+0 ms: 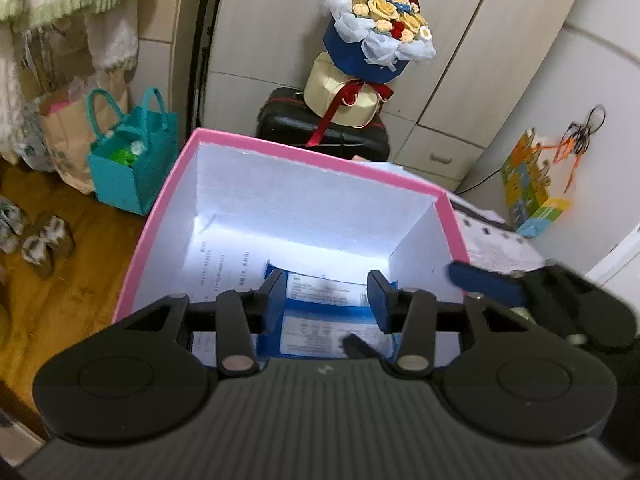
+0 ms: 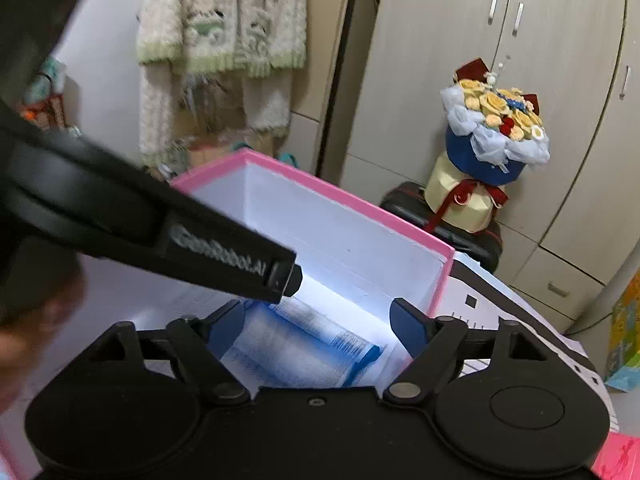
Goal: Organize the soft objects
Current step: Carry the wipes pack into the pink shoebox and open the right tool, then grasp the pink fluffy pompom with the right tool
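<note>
Down inside the pink-rimmed, white-walled cardboard box [image 1: 320,216] lies the task's thing, a flat blue-and-white plastic-wrapped soft pack with a printed label [image 1: 324,320], resting on the box floor near the front wall, with a printed sheet of paper [image 1: 224,268] beside it. The left gripper [image 1: 325,300] hangs over the box with its black fingers apart, one on each side of the pack's width, and grips nothing. The right gripper [image 2: 316,320] also stands spread and empty over the same pack [image 2: 304,348], which shows blurred in that view (the blue seam along one edge is about all that reads clearly). The left tool's long black body [image 2: 224,252] crosses the right camera's field, so the two tools are close together above the box opening. Judging by the crinkled film and flat shape, the pack is likely light, compressible and somewhat slippery at the wrapper; it should give under pressure rather than crack. A hold across its narrow width near the middle, pressing into the padding rather than pinching loose film at a corner, seems the safest, since film alone could slide or tear. Behind the box stand a black suitcase [image 1: 324,132] carrying a blue-and-cream flower bouquet box with a red ribbon [image 1: 368,52], and a teal handled bag [image 1: 132,160] sits on the wooden floor.
</note>
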`<state>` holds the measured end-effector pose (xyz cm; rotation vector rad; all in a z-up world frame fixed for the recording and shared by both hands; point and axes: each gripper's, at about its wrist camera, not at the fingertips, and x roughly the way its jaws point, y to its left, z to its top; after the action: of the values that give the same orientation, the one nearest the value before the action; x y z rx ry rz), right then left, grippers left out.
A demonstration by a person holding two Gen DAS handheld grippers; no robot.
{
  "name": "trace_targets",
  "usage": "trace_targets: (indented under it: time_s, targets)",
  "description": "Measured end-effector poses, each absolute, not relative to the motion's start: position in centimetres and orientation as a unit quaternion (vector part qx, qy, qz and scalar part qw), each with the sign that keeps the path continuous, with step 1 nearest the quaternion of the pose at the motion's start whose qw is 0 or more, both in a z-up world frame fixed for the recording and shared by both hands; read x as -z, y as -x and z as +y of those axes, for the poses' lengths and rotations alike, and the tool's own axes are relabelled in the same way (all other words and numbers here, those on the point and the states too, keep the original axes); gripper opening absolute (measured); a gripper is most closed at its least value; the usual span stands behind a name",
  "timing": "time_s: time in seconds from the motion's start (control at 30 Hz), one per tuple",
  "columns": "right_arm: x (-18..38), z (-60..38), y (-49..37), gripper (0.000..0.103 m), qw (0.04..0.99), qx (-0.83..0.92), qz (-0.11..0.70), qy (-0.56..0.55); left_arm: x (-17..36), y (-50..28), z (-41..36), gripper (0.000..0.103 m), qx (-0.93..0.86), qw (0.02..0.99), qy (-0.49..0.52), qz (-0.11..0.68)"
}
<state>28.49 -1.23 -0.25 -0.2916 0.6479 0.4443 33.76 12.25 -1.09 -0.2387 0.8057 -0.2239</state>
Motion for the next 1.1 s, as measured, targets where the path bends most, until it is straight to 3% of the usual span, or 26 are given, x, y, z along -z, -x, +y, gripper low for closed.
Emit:
trace_targets:
  time_s: [0.33,0.67,1.1]
  targets:
    - [-2.5,-7.4,-20.0,0.084,0.913,-0.263,0.31,0.04,-2.7,-26.6,13.3,0.052,0.126,0.918,0.053,0.372]
    - [-5.3,-13.5,-10.6,0.085,0.927,-0.271,0.256,0.042,-7.0,-16.6,11.0,0.056,0.213,0.929,-0.007,0.301]
    - [-1.4,-20.1,-3.4,0.085,0.934,-0.194,0.29,0.07,-4.3,-11.7,4.1,0.056,0.297,0.897,-0.059,0.323]
